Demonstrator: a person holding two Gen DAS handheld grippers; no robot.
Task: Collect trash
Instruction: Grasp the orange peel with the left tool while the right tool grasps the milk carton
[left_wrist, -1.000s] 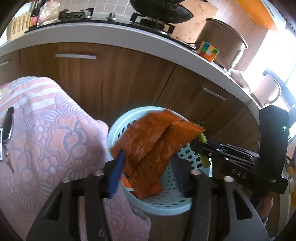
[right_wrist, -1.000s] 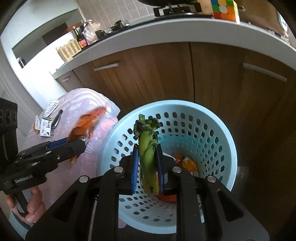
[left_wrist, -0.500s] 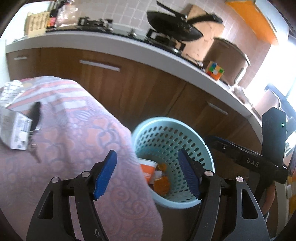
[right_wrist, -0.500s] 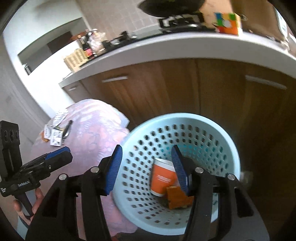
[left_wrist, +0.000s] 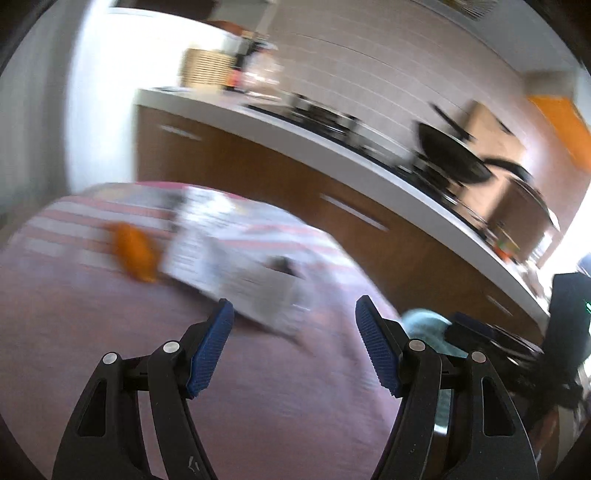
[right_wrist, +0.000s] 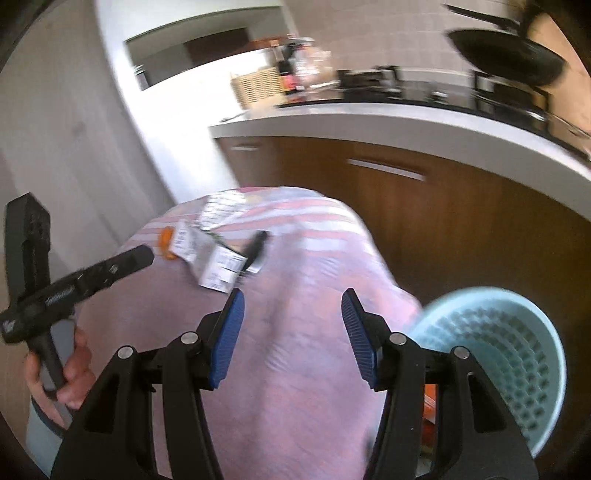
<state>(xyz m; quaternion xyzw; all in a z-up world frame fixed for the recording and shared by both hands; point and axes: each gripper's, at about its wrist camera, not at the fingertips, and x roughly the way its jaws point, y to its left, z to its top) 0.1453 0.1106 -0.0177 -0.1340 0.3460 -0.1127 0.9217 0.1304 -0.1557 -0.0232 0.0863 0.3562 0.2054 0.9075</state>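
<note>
Both views are motion-blurred. My left gripper (left_wrist: 293, 314) is open and empty above the pink patterned tablecloth (left_wrist: 110, 350). Just beyond its fingers lies white printed paper packaging (left_wrist: 236, 266), with a small orange scrap (left_wrist: 135, 253) to its left. My right gripper (right_wrist: 291, 306) is open and empty over the same cloth (right_wrist: 295, 258). The white packaging (right_wrist: 214, 254), the orange scrap (right_wrist: 166, 242) and a dark object (right_wrist: 256, 245) lie ahead of it. The light-blue perforated basket (right_wrist: 517, 354) stands at the lower right, beside the table. The left gripper (right_wrist: 144, 256) shows at the left.
Brown kitchen cabinets (right_wrist: 443, 221) under a white counter (right_wrist: 406, 122) stand behind the table. A black pan (right_wrist: 506, 55), a stove and bottles sit on the counter. A wicker basket (right_wrist: 258, 86) is further left. The right gripper's body (left_wrist: 569, 317) shows at the right edge.
Both grippers let go of their trash over the basket, the orange wrapper and the green item, then swung left and up from the basket toward the table. Both jaws are wide open now.
</note>
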